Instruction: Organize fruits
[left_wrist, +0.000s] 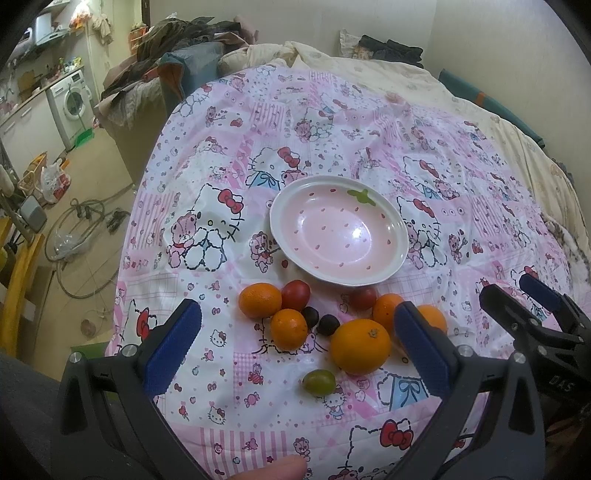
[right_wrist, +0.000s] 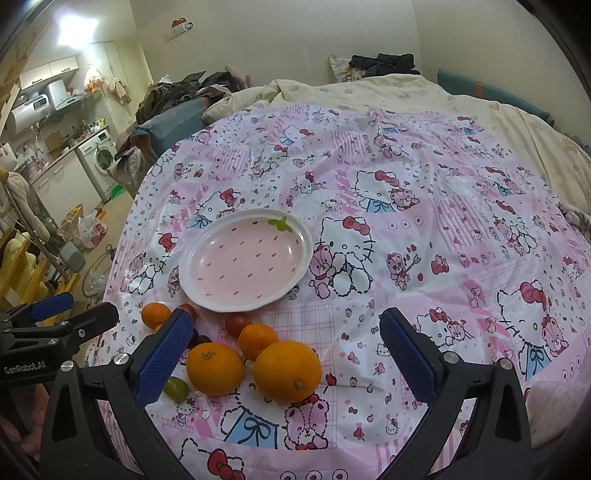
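Observation:
A pink strawberry-pattern plate (left_wrist: 274, 221) (right_wrist: 184, 266) lies empty on the Hello Kitty cloth (left_wrist: 443, 192). Just in front of it sits a loose cluster: several oranges, the biggest (left_wrist: 360, 346) (right_wrist: 287, 370), two red tomatoes (left_wrist: 295, 294) (right_wrist: 237, 323), two dark grapes (left_wrist: 328, 325) and a green tomato (left_wrist: 318, 382) (right_wrist: 176, 388). My left gripper (left_wrist: 297, 347) hovers open over the left of the cluster, nothing between its fingers. My right gripper (right_wrist: 286, 350) hovers open over the two big oranges, also holding nothing. Each gripper shows in the other's view, the right gripper (left_wrist: 504, 286) and the left gripper (right_wrist: 92, 304).
The cloth covers a bed-like surface with a cream quilt (left_wrist: 480, 96) behind. The surface's left edge drops to a floor cluttered with hoses and bags (left_wrist: 74, 221). A washing machine (left_wrist: 72, 105) and a clothes pile (left_wrist: 177, 44) stand at the far left. A fingertip (left_wrist: 273, 469) shows at the bottom.

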